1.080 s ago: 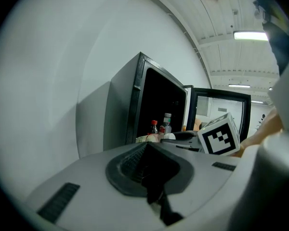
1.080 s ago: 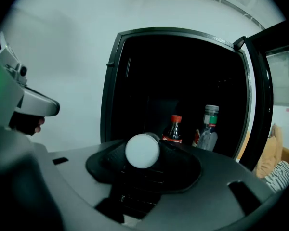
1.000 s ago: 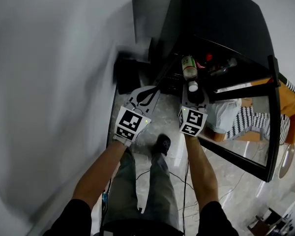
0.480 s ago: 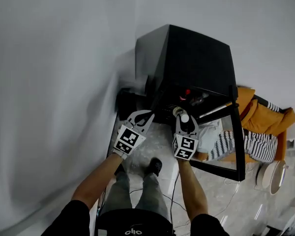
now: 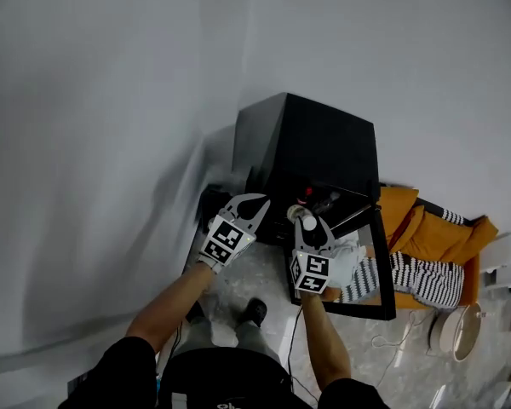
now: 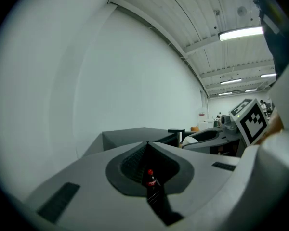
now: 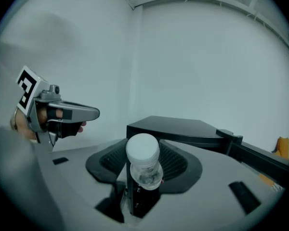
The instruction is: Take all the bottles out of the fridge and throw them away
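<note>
A clear bottle with a white cap (image 7: 143,159) is clamped between the jaws of my right gripper (image 5: 308,221), cap pointing away from me. In the head view the bottle (image 5: 307,225) is held just in front of the black fridge (image 5: 315,147), outside its opening. The fridge door (image 5: 380,267) stands open to the right. More bottles lie inside, one with a red cap (image 5: 305,201). My left gripper (image 5: 257,202) hovers left of the fridge opening, jaws together and empty. Through the slot between them a red-capped cola bottle (image 6: 151,177) shows far off.
A pale wall fills the left and back. An orange and striped heap (image 5: 426,250) lies to the right of the fridge, partly behind its glass door. A round white object (image 5: 460,331) sits on the stone floor at the right. A cable (image 5: 291,348) runs past my shoes (image 5: 255,311).
The view has pulled back from the fridge, which now looks smaller and farther off. My right gripper has drawn the white-capped bottle out of the fridge. The left gripper moved back alongside it.
</note>
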The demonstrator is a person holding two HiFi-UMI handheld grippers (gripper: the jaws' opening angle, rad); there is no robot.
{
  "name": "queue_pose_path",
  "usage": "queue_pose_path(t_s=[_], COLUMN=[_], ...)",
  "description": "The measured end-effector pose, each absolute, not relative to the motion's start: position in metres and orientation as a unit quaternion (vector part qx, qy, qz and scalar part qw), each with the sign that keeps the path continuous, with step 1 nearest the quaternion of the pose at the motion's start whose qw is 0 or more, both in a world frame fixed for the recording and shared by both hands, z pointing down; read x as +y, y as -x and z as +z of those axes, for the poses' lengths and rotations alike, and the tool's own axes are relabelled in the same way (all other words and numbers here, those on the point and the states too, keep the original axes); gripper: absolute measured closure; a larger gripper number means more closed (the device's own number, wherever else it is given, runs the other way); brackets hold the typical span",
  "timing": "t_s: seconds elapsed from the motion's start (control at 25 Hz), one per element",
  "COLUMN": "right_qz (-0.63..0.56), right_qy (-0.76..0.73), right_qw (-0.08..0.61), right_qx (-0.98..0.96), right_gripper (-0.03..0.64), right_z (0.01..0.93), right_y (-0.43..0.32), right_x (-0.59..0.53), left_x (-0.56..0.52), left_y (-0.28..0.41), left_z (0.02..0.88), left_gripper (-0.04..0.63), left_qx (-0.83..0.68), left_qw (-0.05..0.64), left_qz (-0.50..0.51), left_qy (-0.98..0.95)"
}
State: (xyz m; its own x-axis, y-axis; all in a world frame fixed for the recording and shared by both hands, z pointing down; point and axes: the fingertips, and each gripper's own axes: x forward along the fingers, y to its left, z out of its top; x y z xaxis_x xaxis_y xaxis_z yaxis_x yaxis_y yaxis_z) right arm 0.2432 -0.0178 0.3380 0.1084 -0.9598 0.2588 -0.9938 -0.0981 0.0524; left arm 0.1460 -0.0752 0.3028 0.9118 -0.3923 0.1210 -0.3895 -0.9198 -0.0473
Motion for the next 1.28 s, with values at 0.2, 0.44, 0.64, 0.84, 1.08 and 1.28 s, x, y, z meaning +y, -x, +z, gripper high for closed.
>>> queue_pose_path(t_s=[0.2, 0.44, 0.64, 0.84, 1.08, 1.28], right_qz=[0.072, 0.075, 0.073, 0.073, 0.071, 0.073], right_qy=[-0.720, -0.696, -0.666, -0.630, -0.584, -0.555], right_qw=[0.106, 0.110, 0.114, 0.116, 0.120, 0.127], right_qx=[-0.682, -0.705, -0.734, -0.765, -0.800, -0.819], right_gripper=[0.414, 0.413, 0.413, 0.414, 0.413, 0.413], right_z=[0.323, 0.320, 0.322, 0.326, 0.331, 0.340], right_y=[-0.227, -0.203, -0.165, -0.120, -0.064, -0.031], right_x=[-0.019, -0.026, -0.041, -0.058, -0.075, -0.082], left_x=[-0.078, -0.085, -0.092, -0.099, -0.104, -0.104], left_y=[-0.133, -0.101, -0.065, -0.018, 0.033, 0.062], left_z=[0.285, 0.289, 0.292, 0.299, 0.306, 0.314], left_gripper=[0.592, 0.592, 0.592, 0.592, 0.592, 0.592], left_qx=[0.215, 0.252, 0.282, 0.322, 0.366, 0.391], left_qw=[0.024, 0.016, 0.012, 0.006, -0.001, -0.010], left_qz=[-0.063, -0.074, -0.077, -0.085, -0.086, -0.089], left_qy=[0.974, 0.965, 0.956, 0.943, 0.927, 0.916])
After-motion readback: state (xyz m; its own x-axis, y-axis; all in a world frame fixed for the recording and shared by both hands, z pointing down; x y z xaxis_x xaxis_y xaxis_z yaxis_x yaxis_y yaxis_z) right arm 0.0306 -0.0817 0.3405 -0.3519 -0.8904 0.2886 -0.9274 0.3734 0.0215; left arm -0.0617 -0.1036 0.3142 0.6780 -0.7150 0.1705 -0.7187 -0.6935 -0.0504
